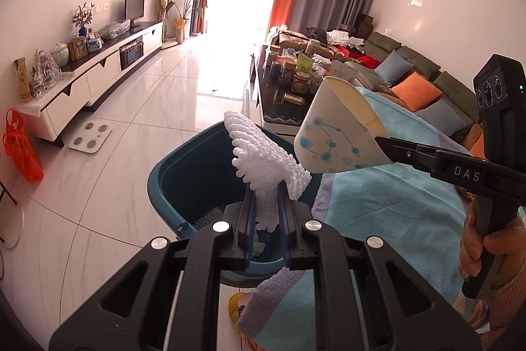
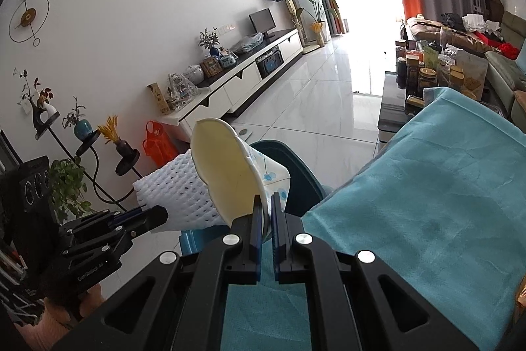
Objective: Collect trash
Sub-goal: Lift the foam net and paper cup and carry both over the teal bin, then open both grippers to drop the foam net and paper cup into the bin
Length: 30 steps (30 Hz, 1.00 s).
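My left gripper [image 1: 266, 203] is shut on a white foam net sleeve [image 1: 263, 153] and holds it over the open teal trash bin [image 1: 184, 173]. My right gripper [image 2: 267, 203] is shut on the rim of a squashed paper cup with blue dots [image 2: 227, 166], held up beside the sleeve. In the left wrist view the cup [image 1: 335, 134] hangs just right of the bin, with the right gripper [image 1: 381, 142] pinching its edge. In the right wrist view the sleeve [image 2: 177, 186] sits left of the cup in the left gripper [image 2: 161, 214], and the bin [image 2: 296, 173] is below.
A table under a teal cloth [image 1: 388, 213] stands right of the bin. A dark coffee table with jars [image 1: 292, 78] and a sofa with cushions [image 1: 417, 84] lie beyond. A white TV cabinet [image 1: 98, 74], a bathroom scale [image 1: 90, 137] and an orange bag [image 1: 23, 147] line the left wall.
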### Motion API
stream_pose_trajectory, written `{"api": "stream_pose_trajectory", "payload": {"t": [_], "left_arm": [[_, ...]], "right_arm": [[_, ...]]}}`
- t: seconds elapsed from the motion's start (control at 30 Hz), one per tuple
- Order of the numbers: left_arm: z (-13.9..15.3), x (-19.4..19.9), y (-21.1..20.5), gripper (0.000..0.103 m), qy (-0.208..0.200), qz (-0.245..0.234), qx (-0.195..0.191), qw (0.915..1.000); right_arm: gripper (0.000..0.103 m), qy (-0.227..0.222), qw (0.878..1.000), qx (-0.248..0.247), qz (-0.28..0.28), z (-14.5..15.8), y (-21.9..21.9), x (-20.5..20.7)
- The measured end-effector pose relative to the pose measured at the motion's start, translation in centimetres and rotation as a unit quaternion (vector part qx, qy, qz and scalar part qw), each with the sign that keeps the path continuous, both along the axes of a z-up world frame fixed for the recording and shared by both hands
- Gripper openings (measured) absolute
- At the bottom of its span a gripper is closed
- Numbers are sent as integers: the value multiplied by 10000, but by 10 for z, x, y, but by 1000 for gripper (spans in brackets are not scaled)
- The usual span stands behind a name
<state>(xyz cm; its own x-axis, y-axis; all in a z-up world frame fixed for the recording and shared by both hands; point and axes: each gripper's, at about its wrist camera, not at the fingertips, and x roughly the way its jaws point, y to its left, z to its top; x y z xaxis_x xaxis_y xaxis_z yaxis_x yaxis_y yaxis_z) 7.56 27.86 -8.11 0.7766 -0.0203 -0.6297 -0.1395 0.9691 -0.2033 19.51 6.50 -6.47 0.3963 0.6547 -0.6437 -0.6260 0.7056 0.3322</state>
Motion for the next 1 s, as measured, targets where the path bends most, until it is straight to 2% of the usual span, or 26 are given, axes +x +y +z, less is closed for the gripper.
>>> {"api": "stream_pose_trajectory", "payload": {"t": [0.43,0.7,0.77,0.9,1.0], "left_arm": [[-35,50,0,14,378,171,-93,9991],[-60,82,1,14,464,305,-214,9982],[-66,87,2,22,490,329,-265,9979],[-69,94,1,23,505,386,-267,9976],[-66,91,-4,30,390,375,-182,9984]], "right_arm": [[5,317,9988,-380,25,-20,37,16],[8,568,9973,-452,-70,-31,48,24],[9,563,9974,-432,-96,-29,46,25],[10,567,9976,-370,-145,-28,37,24],[12,559,9978,-307,-156,-26,28,21]]}}
